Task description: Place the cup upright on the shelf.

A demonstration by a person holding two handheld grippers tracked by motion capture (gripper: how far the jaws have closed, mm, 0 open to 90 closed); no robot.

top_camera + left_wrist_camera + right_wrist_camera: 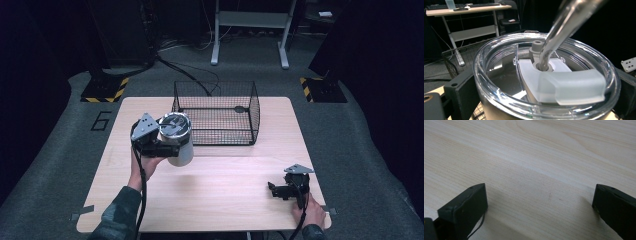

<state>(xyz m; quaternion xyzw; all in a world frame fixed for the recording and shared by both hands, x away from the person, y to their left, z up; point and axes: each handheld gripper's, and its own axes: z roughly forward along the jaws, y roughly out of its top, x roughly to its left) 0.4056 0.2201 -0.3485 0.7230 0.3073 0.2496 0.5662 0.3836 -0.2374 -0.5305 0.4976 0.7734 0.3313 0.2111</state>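
The tumbler (179,140), a pale metal cup with a clear lid (499,72) and a bent straw (554,37) through its middle, is held above the left part of the tabletop (225,195), just left of the near left corner of the wire basket (220,112). The left gripper (155,145) has its fingers (461,92) closed on the cup's body, one on each side, and it seems lifted clear of the wood, though the high view is too coarse to be sure. The basket stands at the far middle of the tabletop. The right gripper (278,190) rests at the near right corner, its fingers (464,207) spread wide over bare wood.
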